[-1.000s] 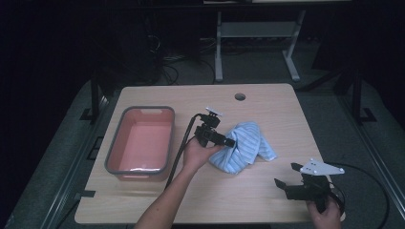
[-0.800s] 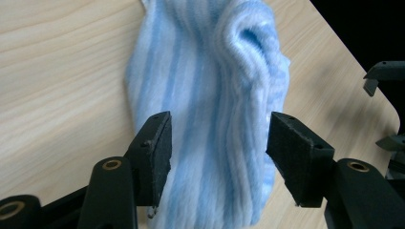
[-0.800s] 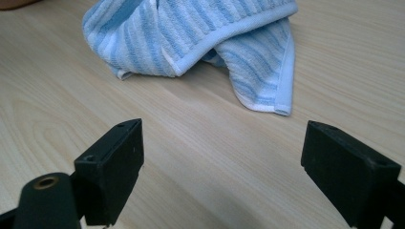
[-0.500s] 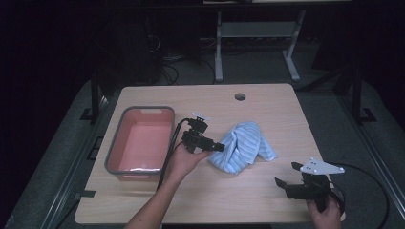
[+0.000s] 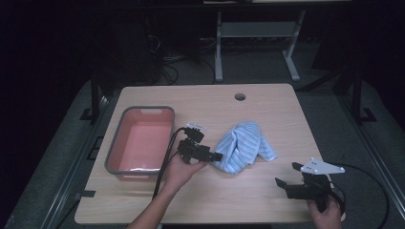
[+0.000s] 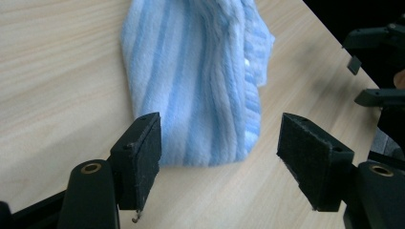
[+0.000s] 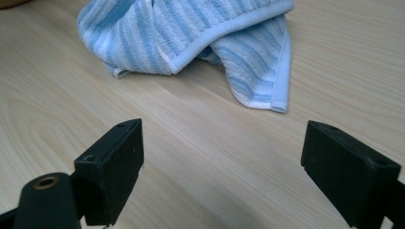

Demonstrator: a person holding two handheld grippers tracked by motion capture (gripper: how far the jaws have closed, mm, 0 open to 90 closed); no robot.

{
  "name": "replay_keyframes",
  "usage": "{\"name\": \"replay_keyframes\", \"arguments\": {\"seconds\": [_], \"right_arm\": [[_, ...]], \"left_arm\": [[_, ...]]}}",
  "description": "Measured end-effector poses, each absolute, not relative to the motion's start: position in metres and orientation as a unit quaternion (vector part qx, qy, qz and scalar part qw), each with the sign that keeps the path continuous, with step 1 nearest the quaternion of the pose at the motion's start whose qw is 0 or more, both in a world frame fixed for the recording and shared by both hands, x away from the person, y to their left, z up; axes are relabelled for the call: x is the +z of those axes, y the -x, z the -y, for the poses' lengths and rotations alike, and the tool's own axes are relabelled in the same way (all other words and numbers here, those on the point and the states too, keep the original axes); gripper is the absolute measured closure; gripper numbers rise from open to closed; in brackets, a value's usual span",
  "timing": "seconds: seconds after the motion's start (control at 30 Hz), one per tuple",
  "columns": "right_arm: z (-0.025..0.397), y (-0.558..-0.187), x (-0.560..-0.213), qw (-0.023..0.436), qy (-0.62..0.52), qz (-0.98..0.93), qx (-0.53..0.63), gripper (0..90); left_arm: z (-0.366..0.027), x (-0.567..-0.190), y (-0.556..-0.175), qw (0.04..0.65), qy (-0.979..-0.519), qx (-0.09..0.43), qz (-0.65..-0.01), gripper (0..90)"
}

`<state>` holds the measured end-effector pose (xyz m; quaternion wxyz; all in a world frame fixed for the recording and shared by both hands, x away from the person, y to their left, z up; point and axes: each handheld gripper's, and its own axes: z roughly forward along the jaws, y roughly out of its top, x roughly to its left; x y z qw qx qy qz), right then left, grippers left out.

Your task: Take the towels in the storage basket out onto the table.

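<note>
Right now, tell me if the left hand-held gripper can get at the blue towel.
Probably yes: the left hand-held gripper is open, the blue towel lies right ahead on bare table.

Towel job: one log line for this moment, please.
left gripper: open, at towel edge | right gripper: open, apart near table corner | tub: left of towel

Readable text: none on the striped towel [image 5: 243,145], the pink tub [image 5: 141,140] or the surface [image 5: 267,112].
Labels, brands, numbers: none legible.

The towel's [image 6: 200,81] far end runs off the left gripper view's top edge.
</note>
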<state>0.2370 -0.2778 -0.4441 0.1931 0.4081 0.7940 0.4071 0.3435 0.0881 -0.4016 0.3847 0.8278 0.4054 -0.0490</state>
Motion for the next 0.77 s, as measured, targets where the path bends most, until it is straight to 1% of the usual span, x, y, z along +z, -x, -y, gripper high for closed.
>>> {"name": "replay_keyframes", "arguments": {"seconds": [0.27, 0.5, 0.57, 0.7, 0.77], "right_arm": [[0.277, -0.237, -0.445, 0.193, -0.409, -0.795, 0.404, 14.1], [0.275, -0.235, -0.444, 0.194, -0.406, -0.798, 0.402, 14.1], [0.275, -0.233, -0.444, 0.194, -0.405, -0.798, 0.401, 14.1], [0.276, -0.23, -0.445, 0.196, -0.41, -0.795, 0.402, 14.1], [0.277, -0.228, -0.445, 0.196, -0.408, -0.795, 0.404, 14.1]], "left_arm": [[-0.097, -0.408, -0.329, 0.395, -0.824, -0.053, -0.402, 29.4], [-0.102, -0.416, -0.307, 0.395, -0.831, -0.031, -0.391, 27.9], [-0.105, -0.418, -0.301, 0.402, -0.827, -0.041, -0.391, 27.9], [-0.111, -0.419, -0.28, 0.422, -0.818, -0.045, -0.388, 27.1], [-0.113, -0.424, -0.268, 0.425, -0.821, -0.036, -0.38, 26.6]]}}
